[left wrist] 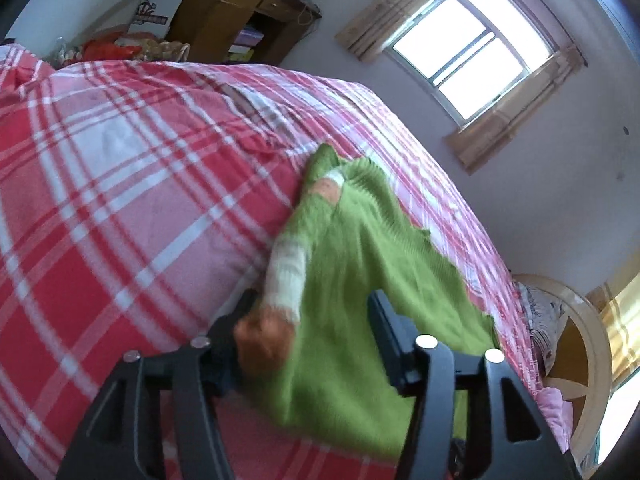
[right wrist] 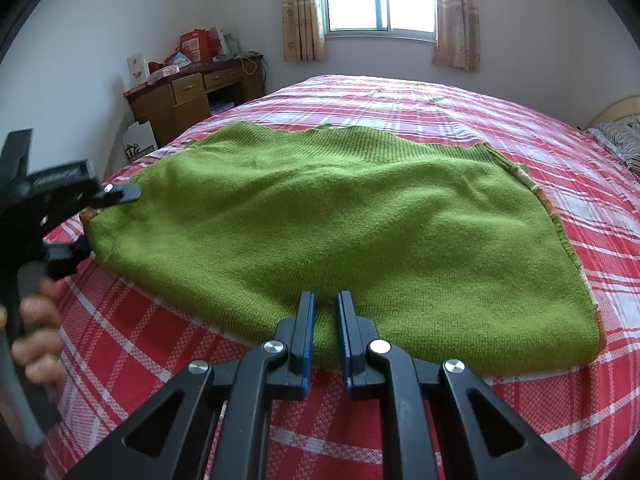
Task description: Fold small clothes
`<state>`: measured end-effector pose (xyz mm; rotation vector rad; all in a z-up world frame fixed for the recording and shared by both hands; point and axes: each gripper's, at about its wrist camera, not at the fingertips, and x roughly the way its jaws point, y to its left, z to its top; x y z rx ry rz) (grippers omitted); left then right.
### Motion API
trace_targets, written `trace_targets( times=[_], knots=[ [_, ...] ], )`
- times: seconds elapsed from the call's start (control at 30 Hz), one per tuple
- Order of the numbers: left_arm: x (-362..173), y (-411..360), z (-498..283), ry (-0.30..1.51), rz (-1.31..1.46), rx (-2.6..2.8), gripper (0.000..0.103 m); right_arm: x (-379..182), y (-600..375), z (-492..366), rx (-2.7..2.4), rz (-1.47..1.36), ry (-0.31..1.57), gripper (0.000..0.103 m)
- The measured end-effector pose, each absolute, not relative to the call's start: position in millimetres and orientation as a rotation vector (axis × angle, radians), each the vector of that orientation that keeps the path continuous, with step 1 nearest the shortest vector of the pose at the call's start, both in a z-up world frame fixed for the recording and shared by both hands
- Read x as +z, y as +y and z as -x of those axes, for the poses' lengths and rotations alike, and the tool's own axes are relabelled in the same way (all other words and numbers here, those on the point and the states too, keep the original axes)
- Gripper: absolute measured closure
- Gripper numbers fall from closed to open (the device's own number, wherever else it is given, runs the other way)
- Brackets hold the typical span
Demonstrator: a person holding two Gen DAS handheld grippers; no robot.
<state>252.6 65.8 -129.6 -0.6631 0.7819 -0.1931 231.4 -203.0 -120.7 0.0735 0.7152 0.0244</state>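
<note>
The green sweater (right wrist: pixel 328 216) lies spread on the bed (right wrist: pixel 440 100). Left gripper (left wrist: pixel 310 316) straddles its striped sleeve (left wrist: pixel 286 272), jaws apart; right gripper (right wrist: pixel 325 320) hovers slightly parted at the near hem. Next, probably: pinch the sleeve and fold inward.

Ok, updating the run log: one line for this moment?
left tool: open around sleeve | right tool: open, at green sweater hem

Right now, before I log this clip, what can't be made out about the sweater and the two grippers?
- Left gripper: the left wrist view is motion-blurred, and the green knitted sweater drapes between its fingers, so its grip is unclear.
- Striped orange-and-white sleeve: blurred there; in the right wrist view the sweater body hides it.
- Right gripper: its fingertips meet the near hem; contact with the red plaid bedspread is unclear.
</note>
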Motion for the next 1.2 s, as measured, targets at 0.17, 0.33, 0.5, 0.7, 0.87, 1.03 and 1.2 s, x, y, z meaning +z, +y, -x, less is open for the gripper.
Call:
trace_targets(
  times=[0.17,0.33,0.5,0.7,0.87,1.03,1.2],
  knots=[
    [-138.7,71.4,-245.0,0.783,0.637,-0.216,0.087,-114.0,-197.1,-237.8,-0.005,-0.048,0.755,0.092],
    [-134.2,71.6,-243.3,0.792,0.599,-0.207,0.084,-83.3,-163.7,-248.3,0.111,-0.082,0.684,0.092],
    [-130.9,70.7,-254.3,0.798,0.577,-0.197,0.079,-113.3,-138.3,-273.2,0.173,-0.091,0.797,0.092],
    [-123.6,59.6,-259.6,0.785,0.501,-0.184,0.089,-121.8,-145.9,-274.0,0.206,-0.149,0.780,0.091],
    [-98.8,24.9,-247.9,0.696,0.289,-0.199,0.091,-121.8,-158.7,-274.3,0.243,-0.233,0.785,0.091],
    [-79.5,-18.7,-229.2,0.604,0.076,-0.274,0.092,-111.4,-194.0,-267.3,0.237,-0.377,0.764,0.091],
    [-87.1,-48.6,-223.1,0.609,-0.020,-0.343,0.093,-100.3,-229.7,-271.1,0.218,-0.427,0.749,0.091]
  ],
)
